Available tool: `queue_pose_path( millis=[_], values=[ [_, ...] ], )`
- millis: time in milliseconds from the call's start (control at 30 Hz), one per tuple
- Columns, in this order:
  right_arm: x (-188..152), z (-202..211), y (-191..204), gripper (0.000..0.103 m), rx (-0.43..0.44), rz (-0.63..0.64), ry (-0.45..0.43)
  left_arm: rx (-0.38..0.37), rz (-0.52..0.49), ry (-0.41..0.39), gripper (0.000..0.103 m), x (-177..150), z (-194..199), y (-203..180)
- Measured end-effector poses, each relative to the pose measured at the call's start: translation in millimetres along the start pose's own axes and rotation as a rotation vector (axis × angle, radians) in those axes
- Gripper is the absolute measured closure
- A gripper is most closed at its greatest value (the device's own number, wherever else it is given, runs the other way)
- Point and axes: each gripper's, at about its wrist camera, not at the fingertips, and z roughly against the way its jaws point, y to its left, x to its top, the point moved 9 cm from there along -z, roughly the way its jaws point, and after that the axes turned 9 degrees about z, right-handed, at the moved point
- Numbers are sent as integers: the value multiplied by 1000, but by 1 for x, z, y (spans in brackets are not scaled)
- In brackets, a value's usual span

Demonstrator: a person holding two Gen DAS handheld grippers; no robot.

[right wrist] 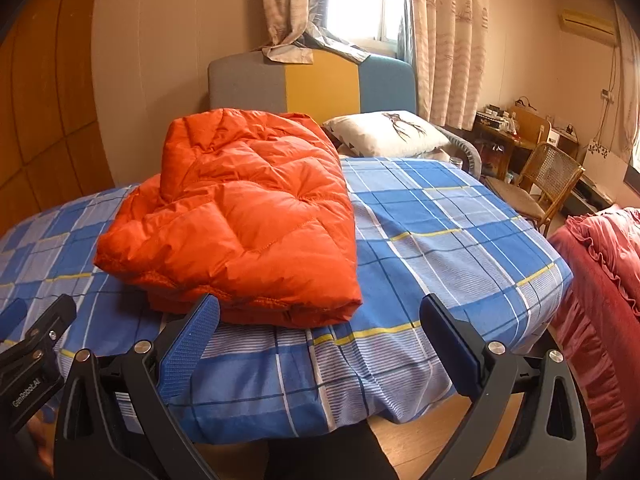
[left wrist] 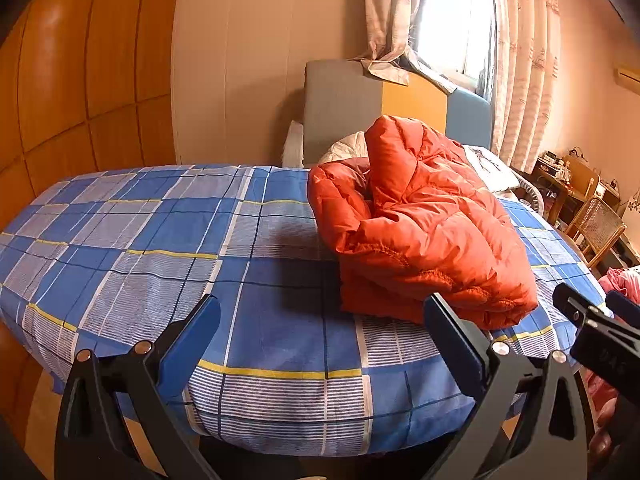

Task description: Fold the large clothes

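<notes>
Nearest the cameras, both grippers are hanging off the foot of the bed with nothing between their blue-padded fingers: the left gripper (left wrist: 322,312) is holding its fingers spread wide, and the right gripper (right wrist: 320,312) is doing the same. Judging by this, the fold looks close to finished, so the step in hand is probably a last tidy. To do it well, I would be bringing the fingers in low along the blue, white and yellow checked bedsheet (right wrist: 440,216), sliding one finger under the bottom layer and pinching only the edge that needs squaring, since slick puffy fabric is likely to spring open if tugged.

Just beyond the fingertips, the orange quilted down jacket (right wrist: 244,216) is lying folded into a thick bundle, its ribbed hem facing the fingers. It is sitting ahead and right of the left fingers, ahead and left of the right ones, with the upper layers puffing up unevenly.
</notes>
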Motion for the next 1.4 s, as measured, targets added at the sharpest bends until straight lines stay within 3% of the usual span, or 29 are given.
queue_pose_path(
  millis=[233, 467, 767, 900, 1000, 1400],
  values=[
    [6, -22, -7, 3, 10, -29, 37, -47, -3, 18, 2, 2, -9, -8],
    [10, -59, -22, 3, -28, -60, 104, -139, 17, 87, 2, 19, -49, -28],
    [8, -90, -14, 3, 25, -55, 151, -82, -99, 145, 2, 31, -116, -45],
    [8, -109, 6, 3, 41, 21, 181, -73, -111, 190, 2, 22, -140, -39],
    [-4, -131, 15, 3, 51, 41, 230, -88, -62, 232, 2, 9, -154, -31],
    [9, -92, 16, 3, 2, 66, 129, -56, -30, 81, 2, 28, -95, -22]
  ],
)
